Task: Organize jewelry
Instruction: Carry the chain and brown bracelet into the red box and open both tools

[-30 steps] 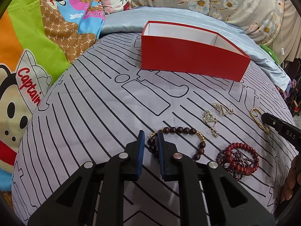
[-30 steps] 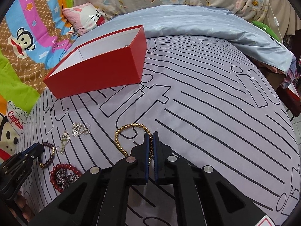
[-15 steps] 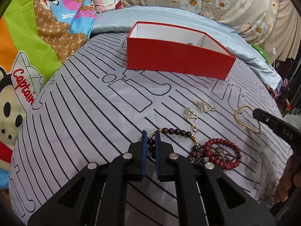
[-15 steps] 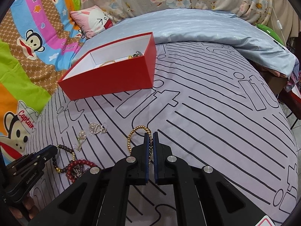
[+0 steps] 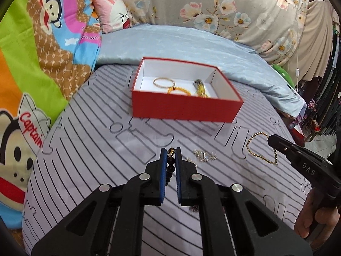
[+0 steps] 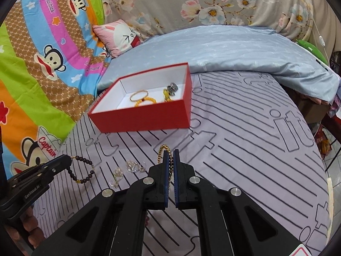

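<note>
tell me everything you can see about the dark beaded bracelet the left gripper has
The dark brown round-bead bracelet is a loop of glossy, wood-like beads with a few small gold spacer beads. The left gripper has its jaws shut on one short stretch of it; from the left wrist view a gold bead pokes out above the blue pads. In the right wrist view the rest hangs as an open loop off the gripper's tip, over the grey striped bedsheet. Whether its lowest beads touch the sheet cannot be told.

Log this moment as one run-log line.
left claw: shut on dark bead bracelet | right claw: shut on gold bead bracelet | both lifted off bedsheet | red box: open
</note>
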Available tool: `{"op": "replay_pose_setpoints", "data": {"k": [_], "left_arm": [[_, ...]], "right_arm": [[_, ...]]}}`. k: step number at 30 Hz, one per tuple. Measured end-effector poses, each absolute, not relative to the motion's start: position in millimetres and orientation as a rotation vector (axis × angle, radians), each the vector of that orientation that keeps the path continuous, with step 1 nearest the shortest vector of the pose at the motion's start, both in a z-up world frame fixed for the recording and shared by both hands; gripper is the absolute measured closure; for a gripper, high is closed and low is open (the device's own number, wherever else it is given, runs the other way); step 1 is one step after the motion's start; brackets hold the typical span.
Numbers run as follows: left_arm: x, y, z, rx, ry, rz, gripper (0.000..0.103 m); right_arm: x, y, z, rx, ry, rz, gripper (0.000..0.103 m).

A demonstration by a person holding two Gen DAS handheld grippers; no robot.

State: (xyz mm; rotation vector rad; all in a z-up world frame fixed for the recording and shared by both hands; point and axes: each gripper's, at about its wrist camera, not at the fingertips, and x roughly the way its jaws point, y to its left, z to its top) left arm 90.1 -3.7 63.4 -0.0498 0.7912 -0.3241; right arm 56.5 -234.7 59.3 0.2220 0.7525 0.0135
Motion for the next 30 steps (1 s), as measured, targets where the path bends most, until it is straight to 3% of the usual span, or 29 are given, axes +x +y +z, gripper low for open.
{"op": "replay_pose_setpoints", "data": {"k": [15,30], "left_arm": [[158.9,-23.7,128.1,-0.030,0.635,-0.348,0.096],[235.9,-37.2,94.8,-0.009,0.690,-0.318,0.096]], "right_arm": [[127.7,-219.9,112.9,0.153,0.656,0.076,0.099],[213.6,-192.6,77.0,0.140,0.750,0.126,0.099]]}}
